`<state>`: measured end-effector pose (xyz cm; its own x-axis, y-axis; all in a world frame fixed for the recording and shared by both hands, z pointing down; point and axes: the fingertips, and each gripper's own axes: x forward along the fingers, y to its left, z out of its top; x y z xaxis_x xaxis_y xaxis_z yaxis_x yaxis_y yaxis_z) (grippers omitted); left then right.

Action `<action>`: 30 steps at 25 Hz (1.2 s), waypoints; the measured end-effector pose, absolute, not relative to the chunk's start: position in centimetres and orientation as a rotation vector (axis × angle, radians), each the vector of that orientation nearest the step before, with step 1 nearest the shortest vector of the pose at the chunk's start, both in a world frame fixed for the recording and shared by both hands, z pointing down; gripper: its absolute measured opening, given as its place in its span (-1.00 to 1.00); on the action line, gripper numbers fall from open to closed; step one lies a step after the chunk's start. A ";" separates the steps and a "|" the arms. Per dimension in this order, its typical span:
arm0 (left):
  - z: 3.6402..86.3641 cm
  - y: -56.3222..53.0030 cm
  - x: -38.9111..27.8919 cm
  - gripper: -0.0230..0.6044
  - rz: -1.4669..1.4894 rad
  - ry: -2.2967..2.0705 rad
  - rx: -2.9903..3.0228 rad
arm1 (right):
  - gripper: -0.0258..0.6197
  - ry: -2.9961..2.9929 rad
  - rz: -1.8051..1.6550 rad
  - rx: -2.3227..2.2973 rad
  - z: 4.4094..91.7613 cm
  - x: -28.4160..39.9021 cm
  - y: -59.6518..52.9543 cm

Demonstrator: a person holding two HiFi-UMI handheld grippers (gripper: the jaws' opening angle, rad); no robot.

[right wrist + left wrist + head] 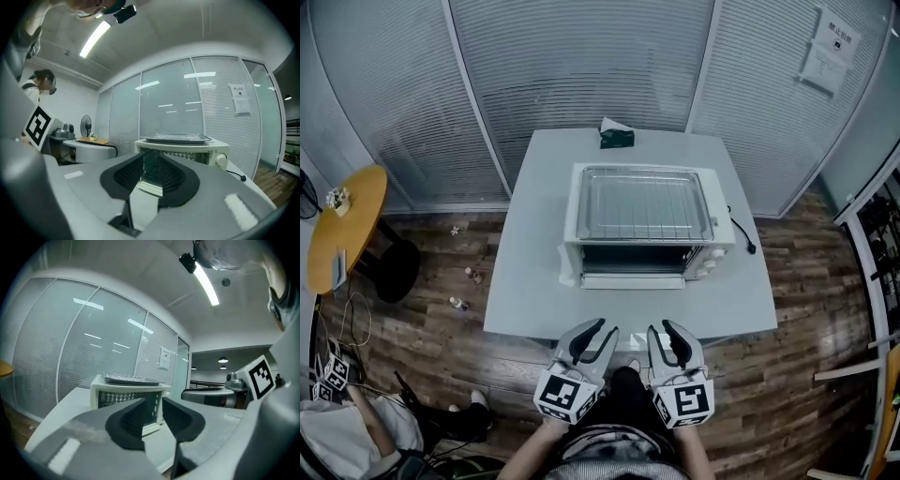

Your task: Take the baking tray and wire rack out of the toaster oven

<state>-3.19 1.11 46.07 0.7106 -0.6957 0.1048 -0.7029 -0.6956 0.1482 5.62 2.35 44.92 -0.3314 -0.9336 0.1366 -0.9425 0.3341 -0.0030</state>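
Holding the left hand-held gripper (607, 326) and right hand-held gripper (660, 326) empty, jaws slightly parted, you are facing the white desk (534, 262). The silver metal baking tray (582, 206) and wire rack (644, 203) are lying atop the white toaster oven (712, 253), so draw back level.

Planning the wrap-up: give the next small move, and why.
Probably bring the right gripper forward to lift the open door shut: baking tray and wire rack seem already atop the toaster oven; left gripper is empty too.

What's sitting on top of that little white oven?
A shallow metal tray with a wire rack lying in it. It covers most of the oven's roof.
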 end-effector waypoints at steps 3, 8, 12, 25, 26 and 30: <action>45.3 2.9 -2.8 -0.64 0.039 -1.095 2.753 | -0.76 -2.470 0.074 1.762 43.9 4.6 4.0; 42.8 4.5 -2.7 -0.91 -0.018 -1.088 2.805 | -0.92 -2.496 0.015 1.774 41.7 3.3 5.4; 41.2 4.7 -2.9 -0.91 -0.002 -1.126 2.819 | -0.92 -2.513 -0.013 1.761 40.7 2.3 5.8; 41.3 5.2 -2.6 -0.91 0.031 -1.104 2.841 | -0.92 -2.518 0.030 1.733 40.8 1.3 6.2; 41.3 5.2 -2.6 -0.91 0.022 -1.105 2.825 | -0.92 -2.522 0.033 1.735 40.9 1.3 6.2; 41.6 5.1 -2.6 -0.91 0.041 -1.106 2.837 | -0.92 -2.530 0.042 1.736 41.0 1.4 6.1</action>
<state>-2.59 5.06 41.64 0.7365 -0.6738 0.0601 -0.6764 -0.7322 0.0797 1.45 6.09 41.03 -0.3579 -0.9307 0.0756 -0.9327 0.3602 0.0186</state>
